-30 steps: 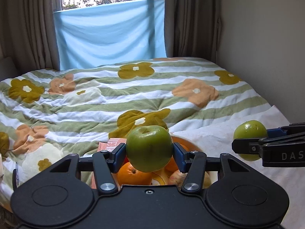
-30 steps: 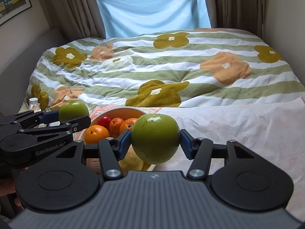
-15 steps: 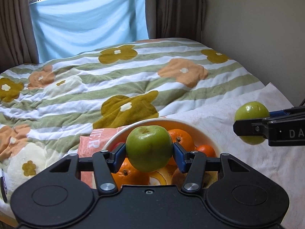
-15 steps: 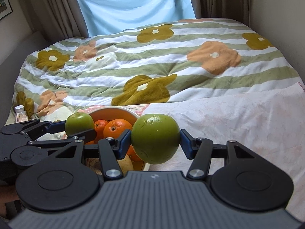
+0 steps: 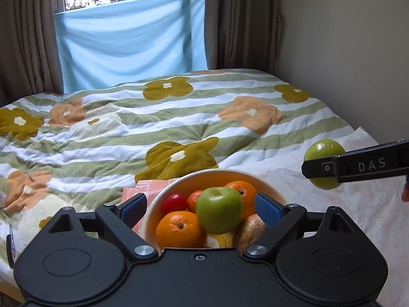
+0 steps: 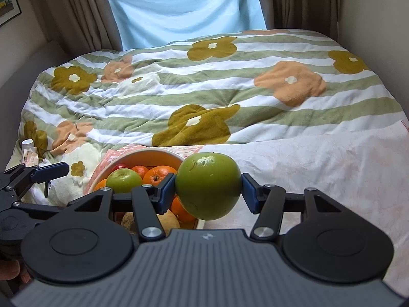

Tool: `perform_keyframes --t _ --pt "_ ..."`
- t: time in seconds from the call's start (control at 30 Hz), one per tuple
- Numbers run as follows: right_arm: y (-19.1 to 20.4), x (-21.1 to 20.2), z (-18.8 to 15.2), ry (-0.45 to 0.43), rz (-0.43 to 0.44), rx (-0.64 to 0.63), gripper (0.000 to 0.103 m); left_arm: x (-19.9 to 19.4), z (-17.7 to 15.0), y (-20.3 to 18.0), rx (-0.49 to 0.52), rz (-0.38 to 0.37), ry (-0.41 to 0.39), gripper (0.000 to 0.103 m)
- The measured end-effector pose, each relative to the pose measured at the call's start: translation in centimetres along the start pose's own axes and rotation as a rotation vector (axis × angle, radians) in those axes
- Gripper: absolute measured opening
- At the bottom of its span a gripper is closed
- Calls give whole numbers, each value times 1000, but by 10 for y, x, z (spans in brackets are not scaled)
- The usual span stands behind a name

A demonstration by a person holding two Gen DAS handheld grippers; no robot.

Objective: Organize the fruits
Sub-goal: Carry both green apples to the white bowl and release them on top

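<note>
Now the left tool gapes over the bowl; the right tool, gripping its green apple, should lower before releasing.

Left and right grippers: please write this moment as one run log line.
left gripper: open, above bowl | green apple: in bowl on fruits | right gripper: shut on second green apple, beside bowl

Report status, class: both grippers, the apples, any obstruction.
Left gripper open, its green apple in bowl. Right gripper shut on second apple. No obstruction seen.
</note>
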State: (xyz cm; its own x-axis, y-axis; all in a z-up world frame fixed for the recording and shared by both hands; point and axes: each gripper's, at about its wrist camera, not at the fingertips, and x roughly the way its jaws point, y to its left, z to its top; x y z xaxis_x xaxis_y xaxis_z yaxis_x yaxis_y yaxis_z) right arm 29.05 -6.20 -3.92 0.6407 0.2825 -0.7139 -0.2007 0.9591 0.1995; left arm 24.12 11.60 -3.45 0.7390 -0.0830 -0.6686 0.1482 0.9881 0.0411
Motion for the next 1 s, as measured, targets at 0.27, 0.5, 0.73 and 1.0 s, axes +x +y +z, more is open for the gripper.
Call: perform_keyframes --t 0.27,0.5,0.73,1.0 --pt "11 11 5 4 36 -51 70 -21 -15 12 -67 55 4 94" --pt "12 41 2 16 86 -79 70 -26 -25 14 -87 79 15 94" --pt "11 57 -1 20 98 -88 70 -25 -32 16 -101 95 27 94" --pt "12 55 -1 -34 98 -90 102 -23 -33 16 -108 95 36 94"
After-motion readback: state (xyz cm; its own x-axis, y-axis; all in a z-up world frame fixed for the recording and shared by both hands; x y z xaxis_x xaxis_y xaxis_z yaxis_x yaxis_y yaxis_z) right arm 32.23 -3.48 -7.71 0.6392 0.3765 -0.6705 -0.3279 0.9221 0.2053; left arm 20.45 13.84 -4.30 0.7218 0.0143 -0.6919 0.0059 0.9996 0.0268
